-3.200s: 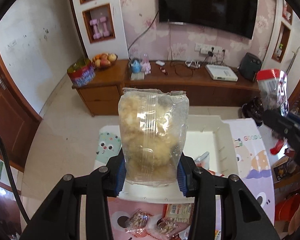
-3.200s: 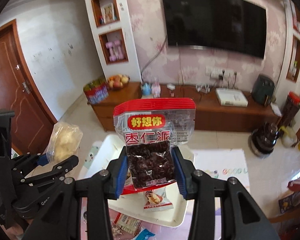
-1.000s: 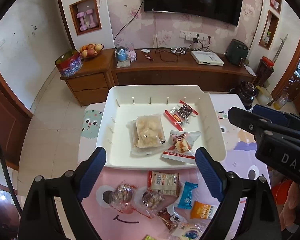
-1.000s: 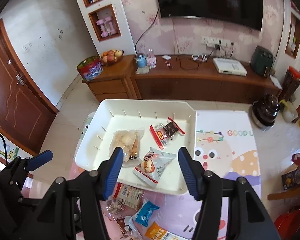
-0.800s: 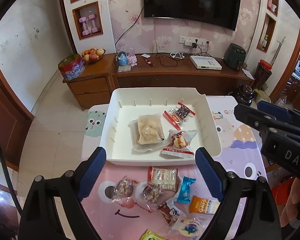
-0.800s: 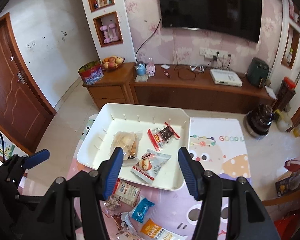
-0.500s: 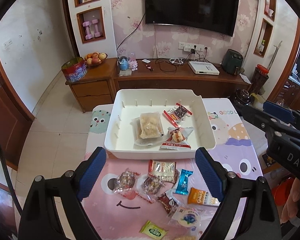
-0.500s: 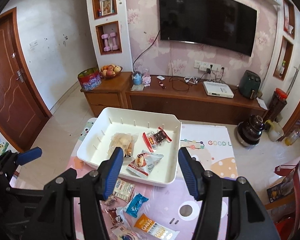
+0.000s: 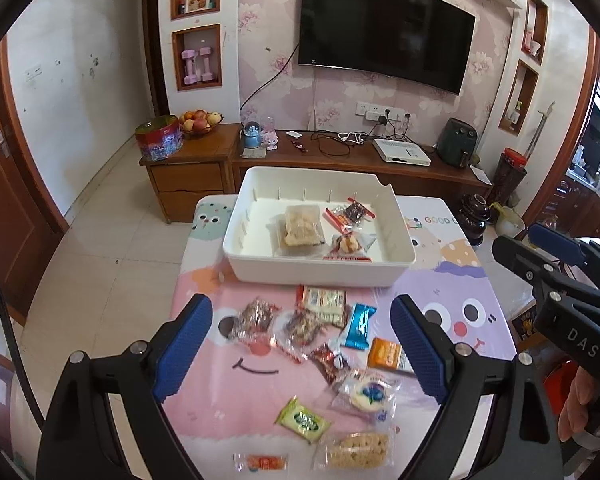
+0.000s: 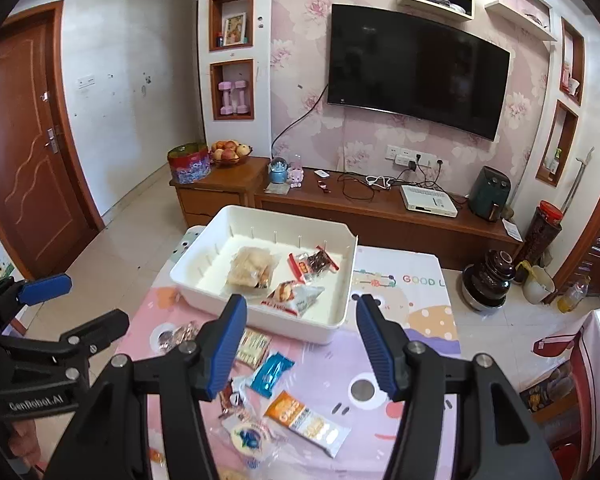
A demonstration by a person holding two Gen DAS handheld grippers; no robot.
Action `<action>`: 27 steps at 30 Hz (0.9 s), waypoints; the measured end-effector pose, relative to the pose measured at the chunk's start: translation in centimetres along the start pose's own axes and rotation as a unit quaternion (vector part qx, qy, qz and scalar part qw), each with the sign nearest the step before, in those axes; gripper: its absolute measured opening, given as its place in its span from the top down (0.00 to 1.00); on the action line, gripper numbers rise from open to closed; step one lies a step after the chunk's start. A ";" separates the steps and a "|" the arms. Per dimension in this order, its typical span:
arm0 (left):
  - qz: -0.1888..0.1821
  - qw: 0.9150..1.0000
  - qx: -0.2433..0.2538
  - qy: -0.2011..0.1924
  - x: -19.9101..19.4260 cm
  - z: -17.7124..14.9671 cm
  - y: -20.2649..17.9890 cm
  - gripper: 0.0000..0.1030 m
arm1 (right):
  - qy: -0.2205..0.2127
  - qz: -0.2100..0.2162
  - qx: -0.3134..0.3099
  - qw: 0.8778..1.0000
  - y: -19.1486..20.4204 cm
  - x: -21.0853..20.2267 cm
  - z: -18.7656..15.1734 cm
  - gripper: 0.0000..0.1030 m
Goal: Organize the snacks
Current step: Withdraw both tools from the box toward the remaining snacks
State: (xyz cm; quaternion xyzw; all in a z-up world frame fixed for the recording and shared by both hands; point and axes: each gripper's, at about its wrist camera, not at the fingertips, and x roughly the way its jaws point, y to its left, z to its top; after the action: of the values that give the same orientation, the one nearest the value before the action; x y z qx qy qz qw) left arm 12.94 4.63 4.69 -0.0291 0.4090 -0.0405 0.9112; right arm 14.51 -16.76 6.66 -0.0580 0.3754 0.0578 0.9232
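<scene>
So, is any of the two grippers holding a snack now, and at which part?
Nothing is held. The left gripper and the right gripper are both open and empty above the table; the snacks lie loose below.

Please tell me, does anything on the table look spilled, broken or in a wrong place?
Nothing looks spilled or damaged. Three packets lie in the white bin; the other snack packets are scattered loose on the pink tablecloth, not yet sorted.
</scene>
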 end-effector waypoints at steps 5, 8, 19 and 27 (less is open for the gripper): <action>0.010 1.000 -0.002 -0.015 -1.5 -3.4 0.5 0.13 | 0.000 0.007 -0.010 1.000 0.9 -1.5 -2.8 0.44; 0.021 0.999 0.004 -0.025 -1.9 -5.1 0.5 0.12 | 0.001 0.012 -0.018 1.000 1.5 -2.1 -4.6 0.44; 0.040 0.999 -0.004 0.003 0.1 -12.1 1.7 0.12 | 0.044 0.044 -0.044 0.997 3.8 -0.7 -10.5 0.44; 0.053 0.997 -0.025 0.044 2.9 -16.3 2.7 0.12 | 0.082 0.078 -0.073 0.991 4.8 1.9 -15.1 0.44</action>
State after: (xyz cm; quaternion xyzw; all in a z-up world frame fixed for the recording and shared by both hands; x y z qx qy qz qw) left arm 2.80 6.66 -8.58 -0.0285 0.4507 0.0167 0.8921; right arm 4.81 -14.18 -5.72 -0.1001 0.4482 0.1523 0.8752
